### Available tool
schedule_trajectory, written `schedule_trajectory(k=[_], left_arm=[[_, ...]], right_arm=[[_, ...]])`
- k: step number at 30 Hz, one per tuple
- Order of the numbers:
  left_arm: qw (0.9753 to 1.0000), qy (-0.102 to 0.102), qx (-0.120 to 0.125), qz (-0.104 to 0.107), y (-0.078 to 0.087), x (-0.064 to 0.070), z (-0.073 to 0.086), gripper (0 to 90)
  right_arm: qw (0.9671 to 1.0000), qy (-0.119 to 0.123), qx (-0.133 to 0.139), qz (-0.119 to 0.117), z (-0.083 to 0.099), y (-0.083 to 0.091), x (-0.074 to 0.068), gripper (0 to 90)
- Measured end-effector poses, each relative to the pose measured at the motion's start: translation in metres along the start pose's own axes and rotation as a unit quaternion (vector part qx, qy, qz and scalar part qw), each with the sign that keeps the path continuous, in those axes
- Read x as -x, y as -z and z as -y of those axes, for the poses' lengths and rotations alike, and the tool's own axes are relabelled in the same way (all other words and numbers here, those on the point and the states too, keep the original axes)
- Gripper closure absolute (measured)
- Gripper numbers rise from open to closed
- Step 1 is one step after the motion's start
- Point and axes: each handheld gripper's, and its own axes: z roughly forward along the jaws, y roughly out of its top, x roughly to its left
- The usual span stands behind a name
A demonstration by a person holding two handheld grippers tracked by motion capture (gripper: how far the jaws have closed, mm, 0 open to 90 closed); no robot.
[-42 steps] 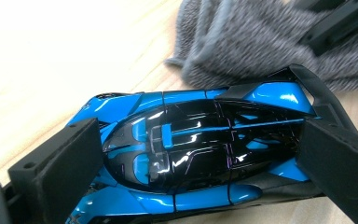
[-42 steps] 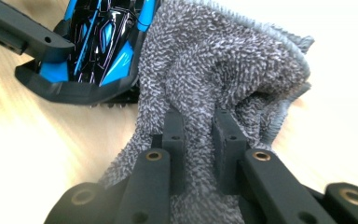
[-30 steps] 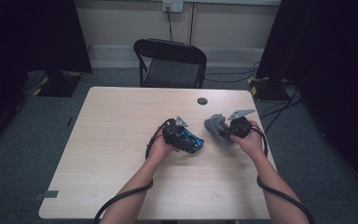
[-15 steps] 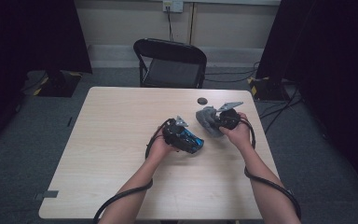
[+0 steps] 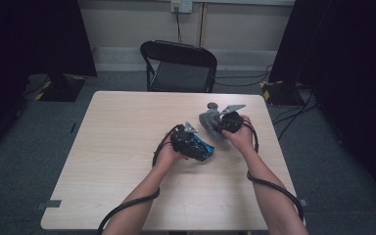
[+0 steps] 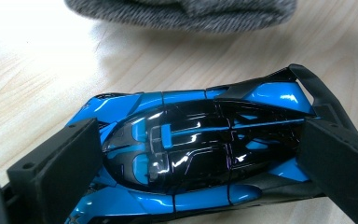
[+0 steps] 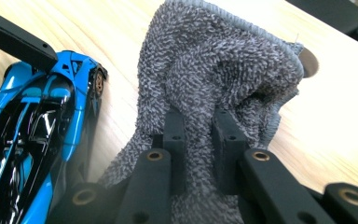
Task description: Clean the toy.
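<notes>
A glossy blue and black toy car (image 6: 191, 154) lies on the wooden table (image 5: 117, 147). My left gripper (image 6: 200, 149) is shut on it, one jaw at each end of the car. In the high view the car (image 5: 201, 149) pokes out to the right of the left gripper (image 5: 186, 139). My right gripper (image 7: 199, 121) is shut on a bunched grey terry cloth (image 7: 214, 65), jaws close together with fabric pinched between them. The cloth (image 5: 208, 120) hangs just beyond the car, left of the right gripper (image 5: 225, 122). The car (image 7: 37, 130) lies left of the cloth.
A small dark round disc (image 5: 211, 105) sits on the table right behind the cloth, partly hidden by it (image 7: 309, 63). A black folding chair (image 5: 178, 66) stands beyond the far table edge. Cables trail from both grippers toward the near edge.
The right gripper has carried the grey cloth left and farther away, up to the round disc. The left gripper and the car have stayed put.
</notes>
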Motion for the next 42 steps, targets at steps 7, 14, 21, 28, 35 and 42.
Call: schedule_trajectory(k=[7, 14, 21, 28, 35, 42], left_arm=[[1.0000, 0.001, 0.001, 0.000, 0.000, 0.000, 0.000, 0.0], [1.0000, -0.001, 0.001, 0.001, 0.000, 0.000, 0.000, 0.0], [1.0000, -0.002, 0.001, 0.001, 0.000, -0.001, 0.000, 0.0], [1.0000, -0.002, 0.002, 0.001, 0.000, -0.001, 0.000, 0.0], [1.0000, -0.003, 0.001, 0.002, 0.000, -0.001, 0.000, 0.0], [1.0000, -0.003, 0.000, 0.002, 0.000, -0.001, 0.000, 0.0]], right_arm=[[0.9999, 0.013, -0.007, 0.005, -0.005, -0.019, -0.007, 78.4], [0.9992, 0.038, -0.015, -0.004, -0.008, -0.041, -0.022, 78.2], [0.9985, 0.041, -0.017, -0.032, -0.009, -0.050, -0.031, 78.2], [0.9980, 0.046, -0.018, -0.039, -0.007, -0.049, -0.034, 78.3], [0.9978, 0.048, -0.013, -0.045, -0.003, -0.045, -0.033, 78.3], [0.9970, 0.056, -0.014, -0.052, 0.000, -0.041, -0.031, 78.3]])
